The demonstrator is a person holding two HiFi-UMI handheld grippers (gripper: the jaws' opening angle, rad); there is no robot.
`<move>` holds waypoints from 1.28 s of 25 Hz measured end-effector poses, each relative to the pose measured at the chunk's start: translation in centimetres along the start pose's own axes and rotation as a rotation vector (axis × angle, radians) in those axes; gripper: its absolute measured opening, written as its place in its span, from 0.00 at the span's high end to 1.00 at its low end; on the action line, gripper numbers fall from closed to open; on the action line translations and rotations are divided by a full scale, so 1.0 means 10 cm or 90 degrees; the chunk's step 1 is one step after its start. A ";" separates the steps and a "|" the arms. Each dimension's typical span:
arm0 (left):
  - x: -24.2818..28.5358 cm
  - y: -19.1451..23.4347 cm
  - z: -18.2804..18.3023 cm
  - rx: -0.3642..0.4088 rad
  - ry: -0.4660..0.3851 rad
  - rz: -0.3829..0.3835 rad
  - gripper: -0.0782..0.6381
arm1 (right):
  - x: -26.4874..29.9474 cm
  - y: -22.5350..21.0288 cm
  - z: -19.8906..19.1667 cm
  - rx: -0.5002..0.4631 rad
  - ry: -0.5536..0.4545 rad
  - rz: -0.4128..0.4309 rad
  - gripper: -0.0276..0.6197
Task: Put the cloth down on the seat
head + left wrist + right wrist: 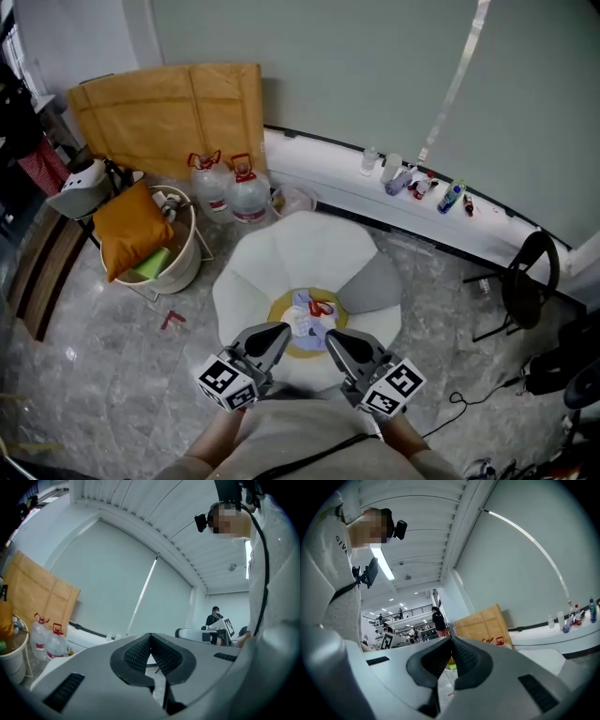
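So the cloth (312, 317) lies crumpled on the yellow middle of the white seat (300, 253), toward its near edge. The left gripper (277, 336) and right gripper (334, 342) hover at that edge, jaws pressed together with nothing between them. On the floor off the seat's left edge, a white bucket (183, 267) holds an orange cushion (129, 230) and something green (153, 263).

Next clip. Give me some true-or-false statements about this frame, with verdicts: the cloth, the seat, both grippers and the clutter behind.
1. The cloth lies on the seat. True.
2. The right gripper holds the cloth. False: its fingers are shut on nothing.
3. The left gripper is wide open. False: it is shut and empty.
4. Two water jugs stand by the cardboard. True.
5. The orange cushion lies on the floor. False: it sits in the white tub.
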State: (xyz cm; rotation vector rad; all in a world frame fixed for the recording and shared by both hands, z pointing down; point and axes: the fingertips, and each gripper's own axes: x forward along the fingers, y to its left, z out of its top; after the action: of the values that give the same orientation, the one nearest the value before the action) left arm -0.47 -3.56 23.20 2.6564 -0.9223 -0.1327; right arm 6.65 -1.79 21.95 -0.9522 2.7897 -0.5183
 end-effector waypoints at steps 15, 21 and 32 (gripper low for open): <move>-0.01 0.15 -0.04 -0.020 0.003 0.000 0.88 | 0.18 0.00 -0.07 0.006 0.018 0.013 0.93; 0.01 0.26 -0.07 -0.028 0.005 -0.002 0.88 | 0.26 -0.06 -0.12 0.014 0.027 0.014 0.93; 0.09 0.51 -0.11 -0.048 0.007 0.001 0.88 | 0.45 -0.21 -0.10 0.018 0.043 0.017 0.93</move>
State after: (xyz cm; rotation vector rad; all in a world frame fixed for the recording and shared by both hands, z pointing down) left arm -2.54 -7.59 25.97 2.5846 -0.8977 -0.1488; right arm 4.06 -5.81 23.54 -0.9080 2.8426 -0.5946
